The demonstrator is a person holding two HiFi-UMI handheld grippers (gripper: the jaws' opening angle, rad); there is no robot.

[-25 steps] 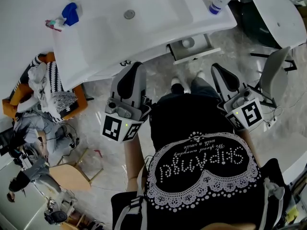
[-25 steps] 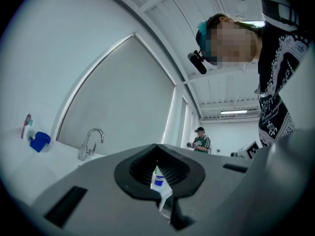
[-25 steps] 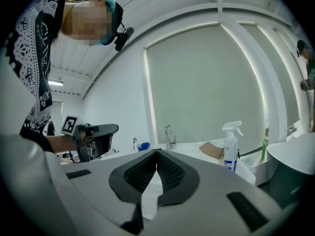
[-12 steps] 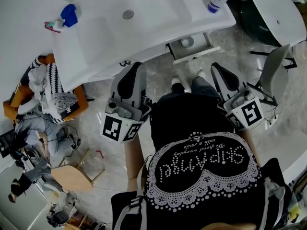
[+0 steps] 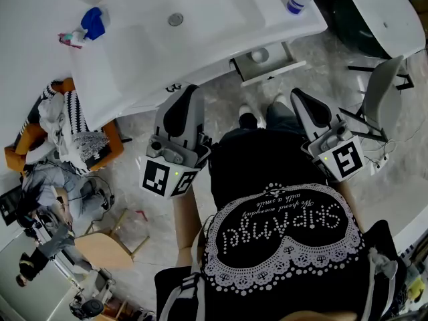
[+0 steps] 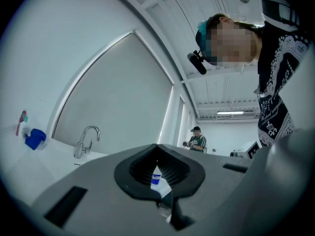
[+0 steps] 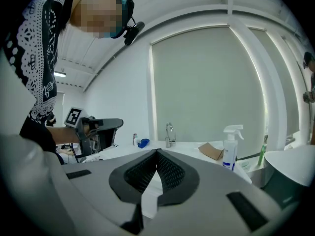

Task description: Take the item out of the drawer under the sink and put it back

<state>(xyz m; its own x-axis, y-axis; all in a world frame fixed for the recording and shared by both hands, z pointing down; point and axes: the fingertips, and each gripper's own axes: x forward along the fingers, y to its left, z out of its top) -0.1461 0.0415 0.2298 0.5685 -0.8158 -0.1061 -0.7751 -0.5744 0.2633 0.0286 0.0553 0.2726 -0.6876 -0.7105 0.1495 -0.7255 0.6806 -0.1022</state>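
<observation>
Under the sink (image 5: 200,25), a round white item (image 5: 259,55) lies in the open drawer (image 5: 274,73). The left gripper (image 5: 190,93) and right gripper (image 5: 299,95) are held back, jaws pressed together, empty, seemingly idle.

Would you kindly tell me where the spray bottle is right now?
In the head view, the spray bottle stands at the right end of the white sink counter, up and right of the open drawer below it.
</observation>
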